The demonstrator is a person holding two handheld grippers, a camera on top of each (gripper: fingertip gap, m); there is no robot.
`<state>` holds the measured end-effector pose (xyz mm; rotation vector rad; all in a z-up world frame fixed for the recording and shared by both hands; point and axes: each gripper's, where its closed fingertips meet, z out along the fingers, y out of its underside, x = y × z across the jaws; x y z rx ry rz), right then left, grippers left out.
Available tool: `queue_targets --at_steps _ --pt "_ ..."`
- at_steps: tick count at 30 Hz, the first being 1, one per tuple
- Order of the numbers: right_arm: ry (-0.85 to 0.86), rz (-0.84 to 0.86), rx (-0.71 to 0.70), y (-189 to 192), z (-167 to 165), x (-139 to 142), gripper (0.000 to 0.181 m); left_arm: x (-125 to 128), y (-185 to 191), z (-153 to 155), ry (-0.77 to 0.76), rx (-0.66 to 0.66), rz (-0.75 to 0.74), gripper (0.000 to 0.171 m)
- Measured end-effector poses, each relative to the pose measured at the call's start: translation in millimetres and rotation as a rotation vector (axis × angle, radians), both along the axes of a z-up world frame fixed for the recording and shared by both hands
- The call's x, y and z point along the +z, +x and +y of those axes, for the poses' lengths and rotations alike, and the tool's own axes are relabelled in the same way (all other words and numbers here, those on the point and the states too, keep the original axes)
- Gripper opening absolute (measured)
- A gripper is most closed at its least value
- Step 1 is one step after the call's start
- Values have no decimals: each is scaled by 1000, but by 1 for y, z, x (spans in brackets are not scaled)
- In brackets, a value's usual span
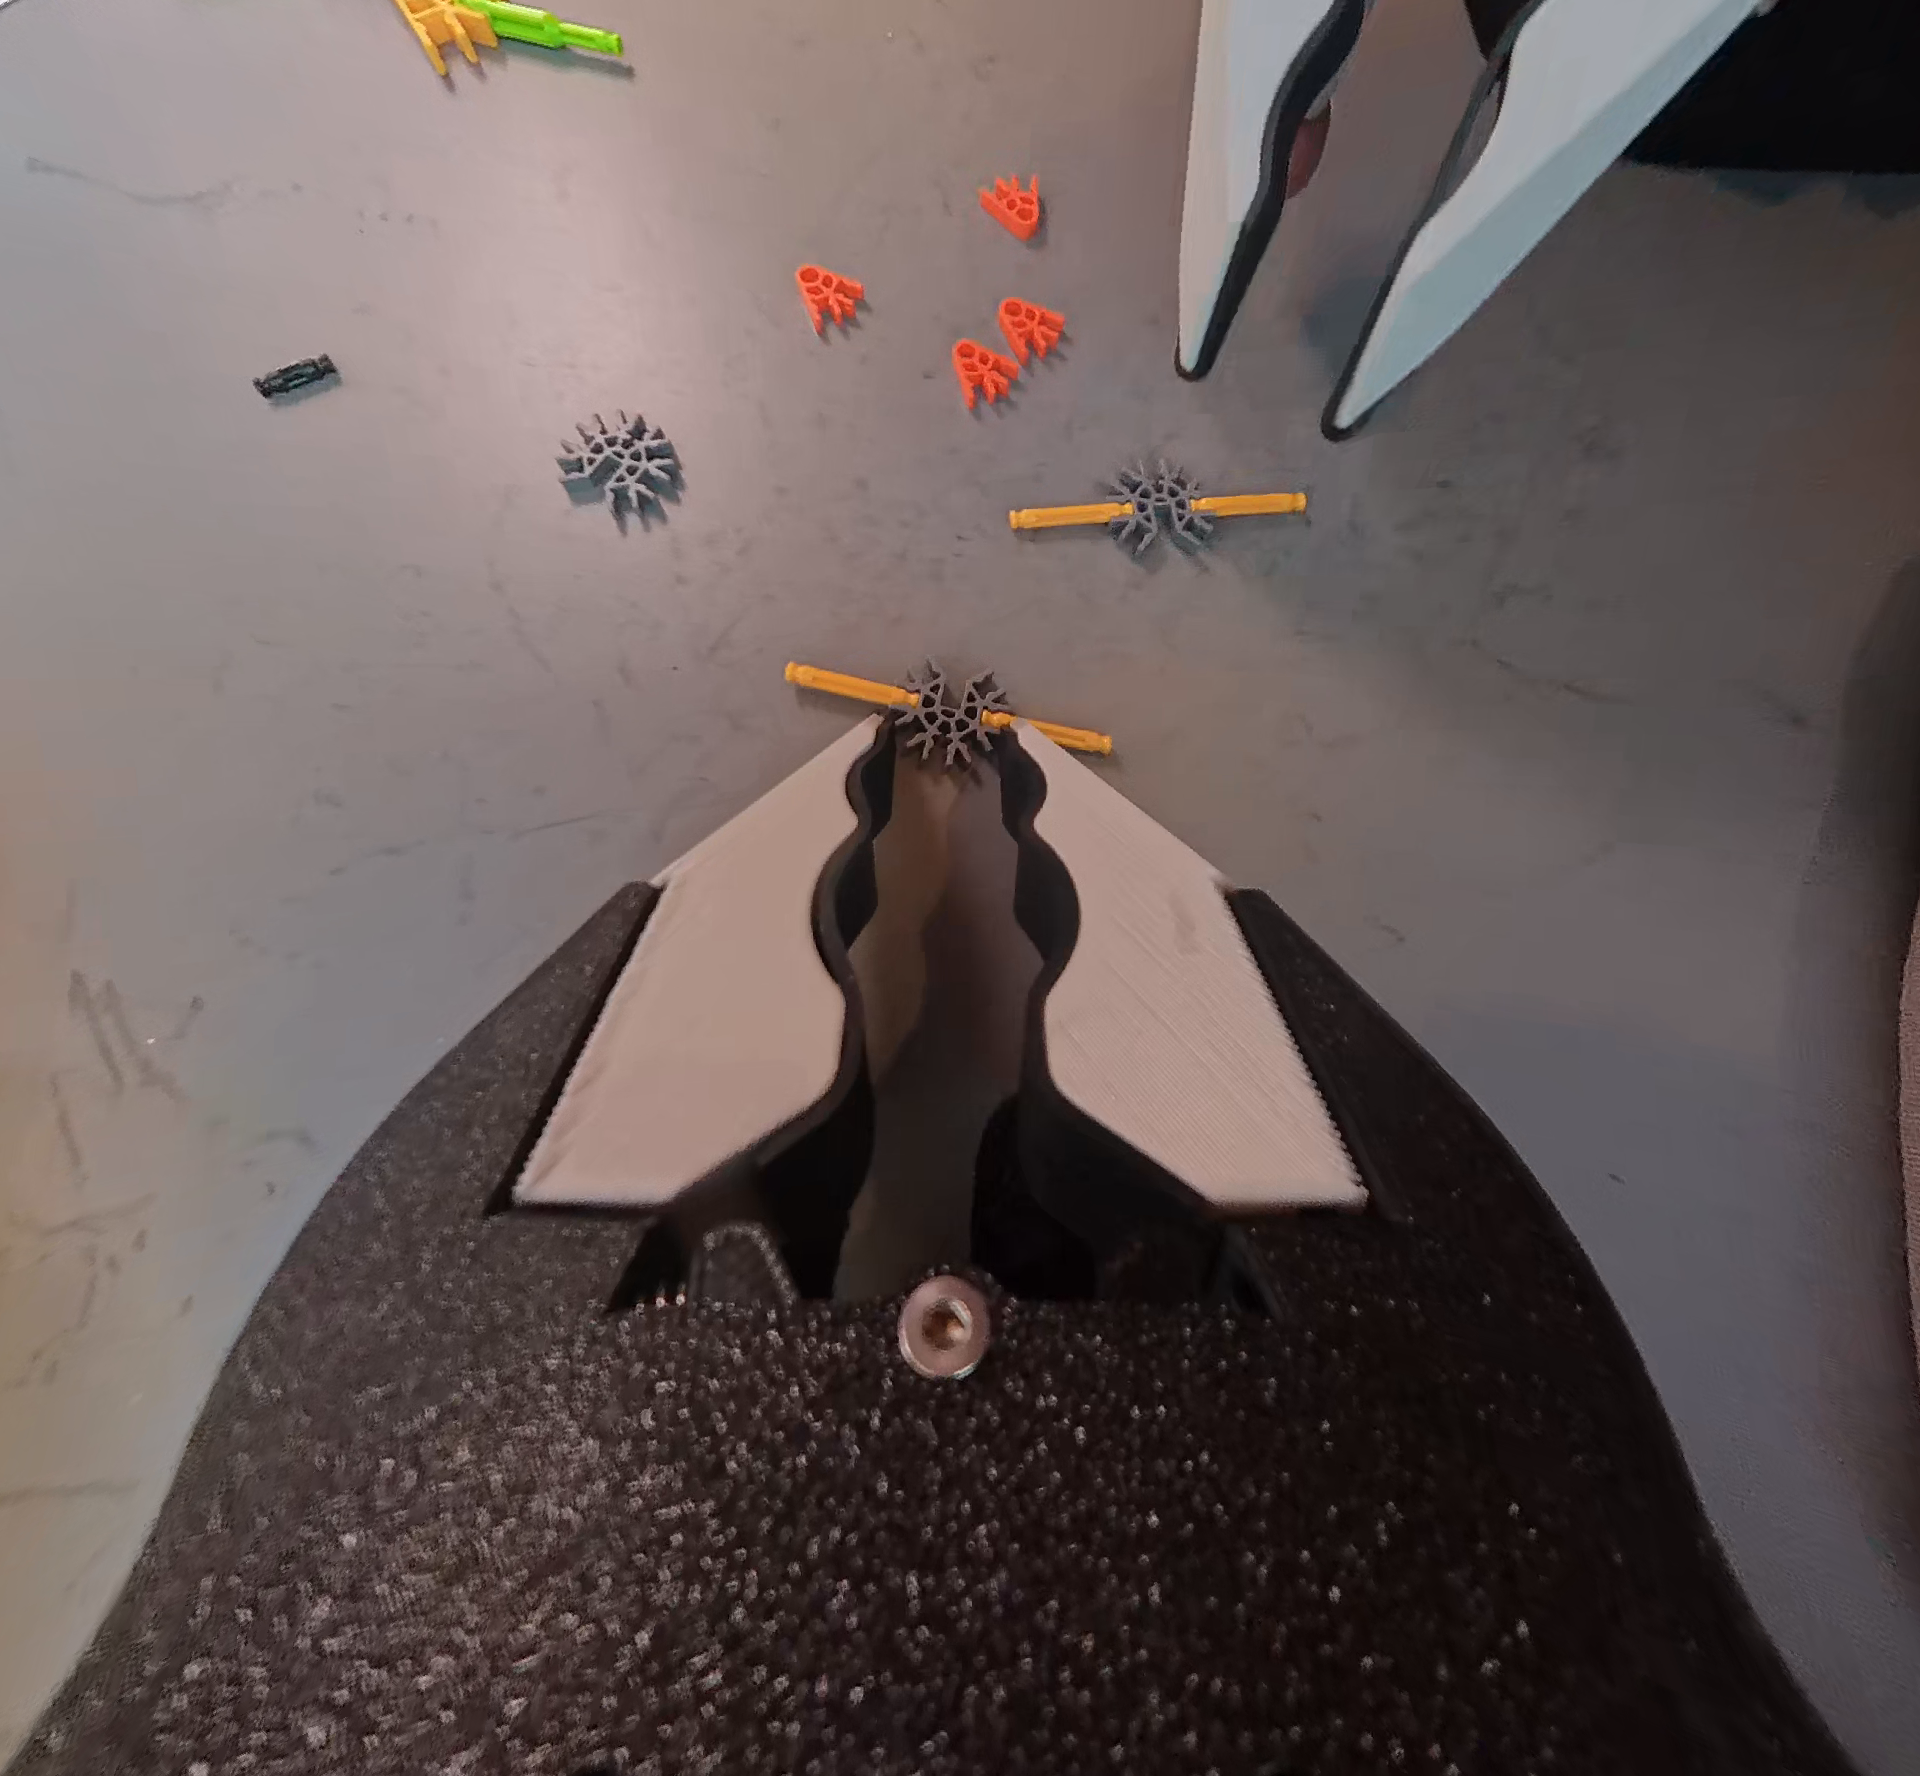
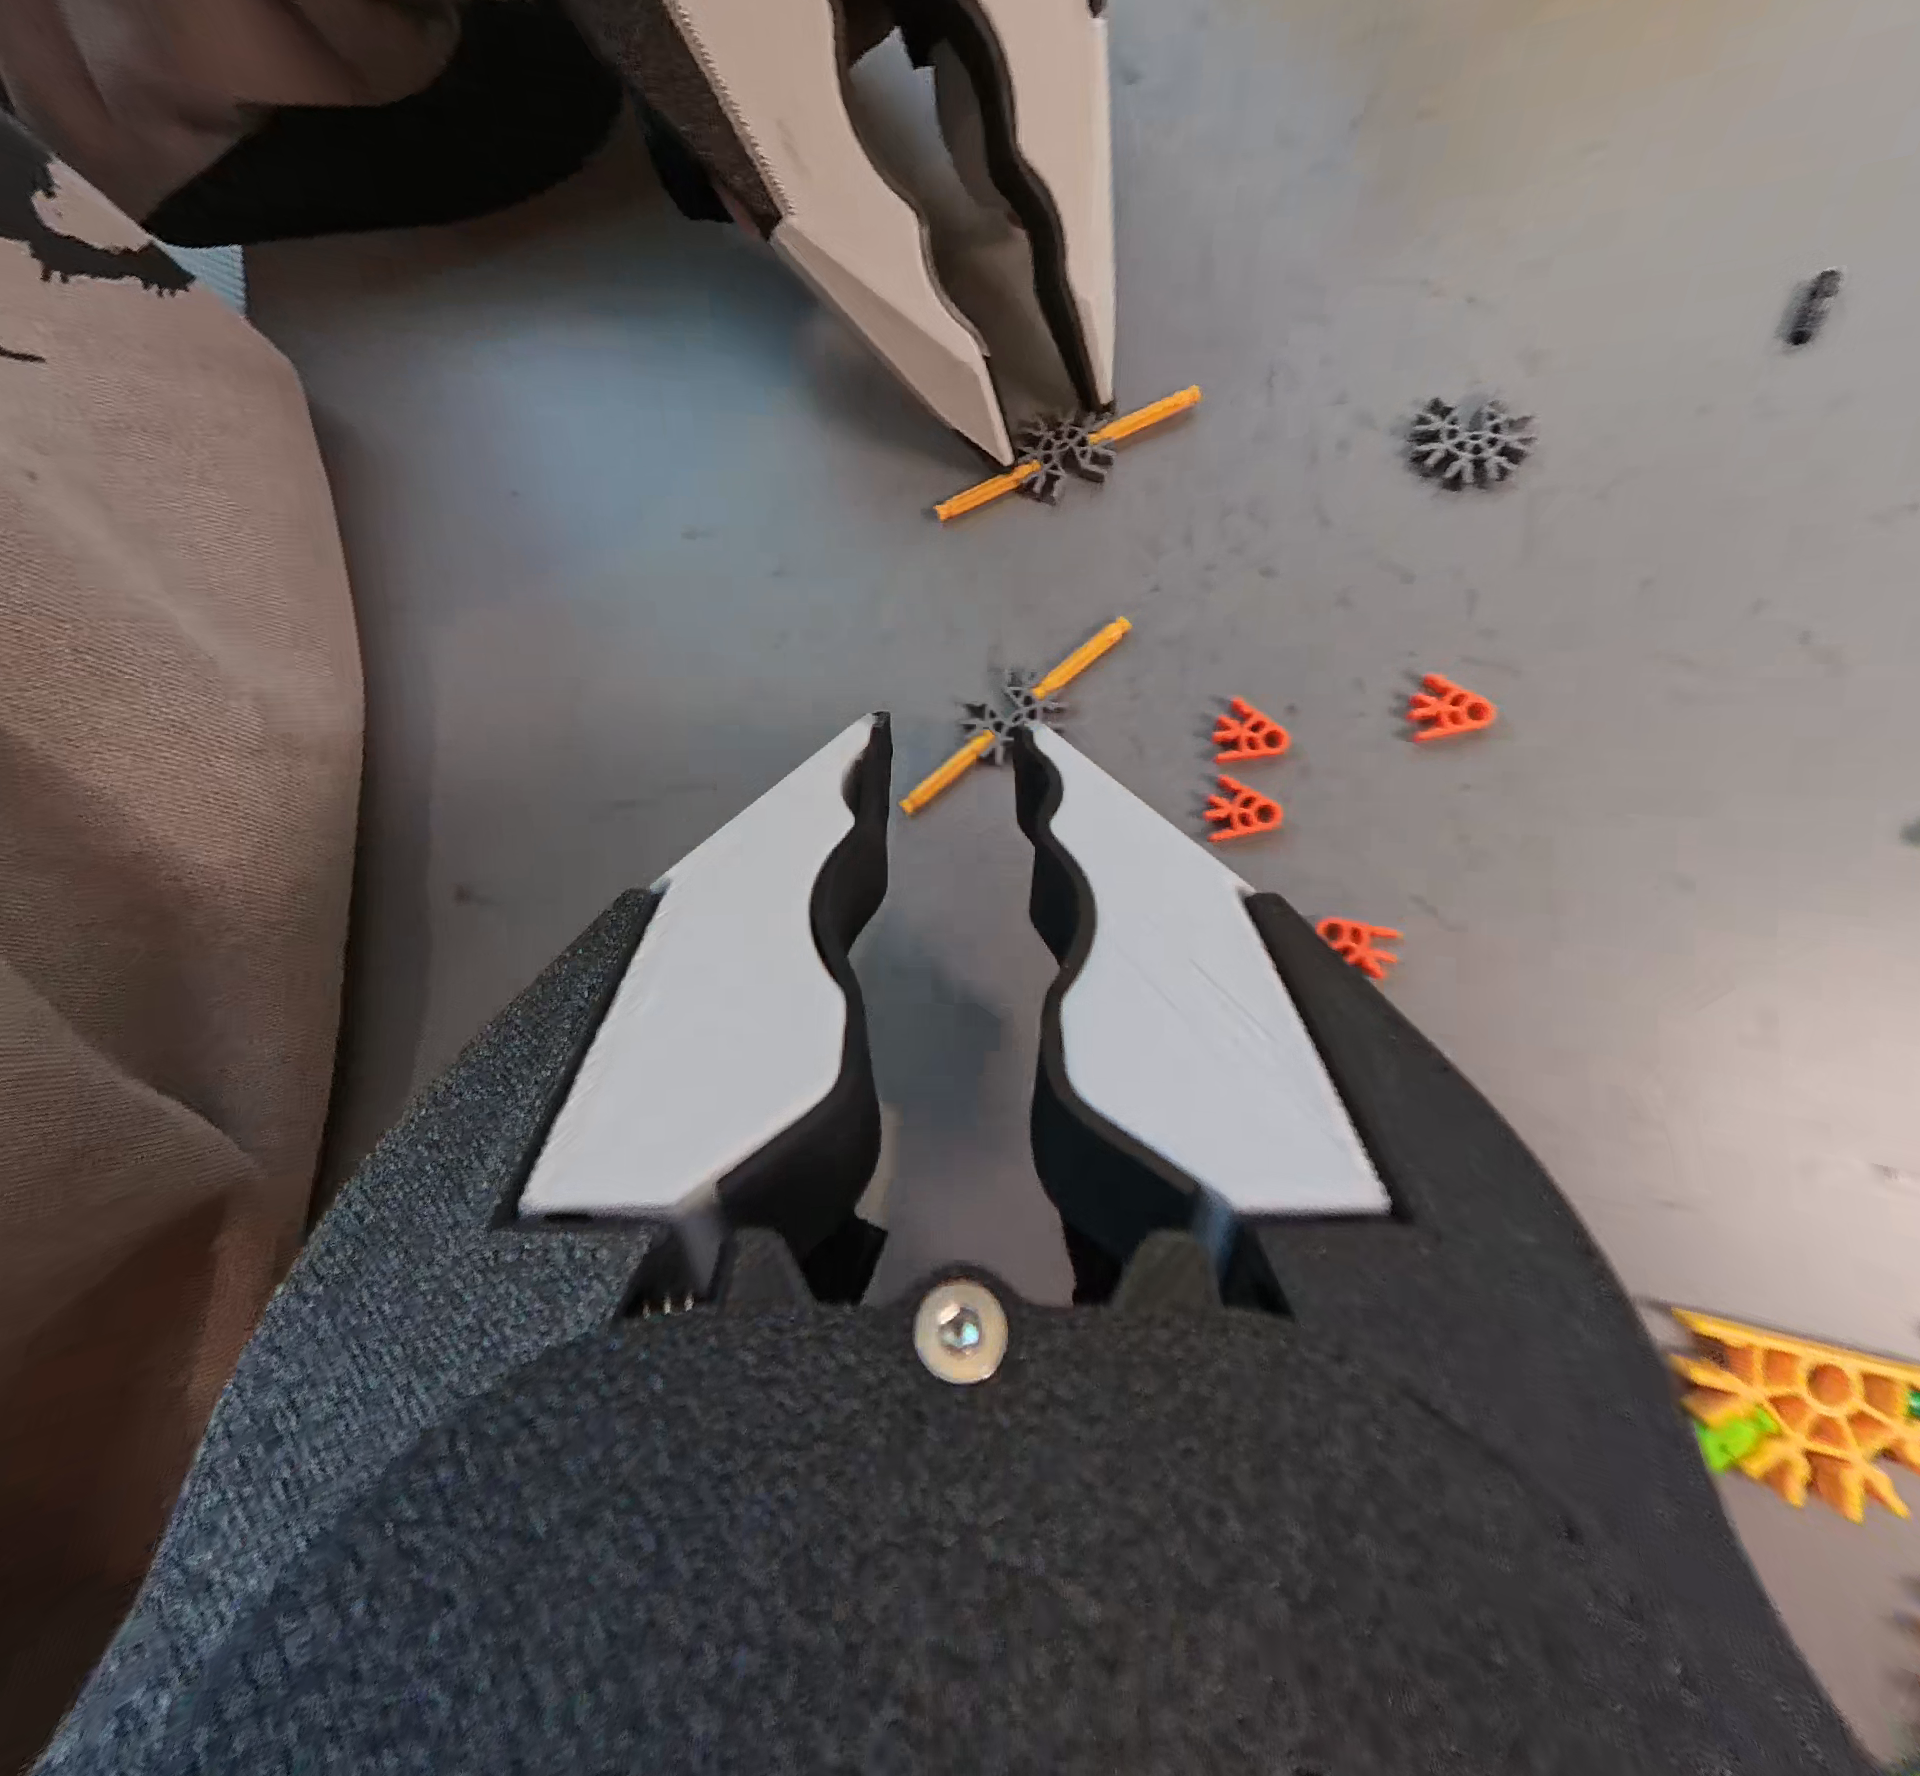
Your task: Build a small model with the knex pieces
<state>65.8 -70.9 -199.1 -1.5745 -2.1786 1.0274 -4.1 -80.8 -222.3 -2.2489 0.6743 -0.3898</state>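
Left wrist view: scuffed grey tabletop [image 1: 416,687]; both grippers parted, gripping nothing.

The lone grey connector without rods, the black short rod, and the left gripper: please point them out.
lone grey connector [image 1: 621,467]: left wrist view, hub centre.
black short rod [image 1: 296,374]: left wrist view, mid-length.
left gripper [image 1: 945,734]: left wrist view, between fingertips.

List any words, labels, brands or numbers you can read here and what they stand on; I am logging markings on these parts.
No readable text in either view.
Brown garment: black marks near its upper edge, cut off, not readable as letters.
Orange connectors and the other plastic pieces: no markings to be seen.
Left gripper and right gripper: no labels or numbers visible.
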Motion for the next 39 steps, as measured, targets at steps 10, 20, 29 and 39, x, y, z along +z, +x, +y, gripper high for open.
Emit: queue_targets --at_steps 10,20,29,39 --pt "155 38 214 -2 9 -17 23 3 -21 8 21 76 -4 22" --pt "170 -47 125 -15 -2 -22 18 11 -18 10 55 74 -42 22" --pt "118 -39 92 -19 2 -21 32 6 -21 9 17 94 -42 28" --pt "170 -84 10 -29 2 -24 19 1 -16 6 -13 79 -59 22"
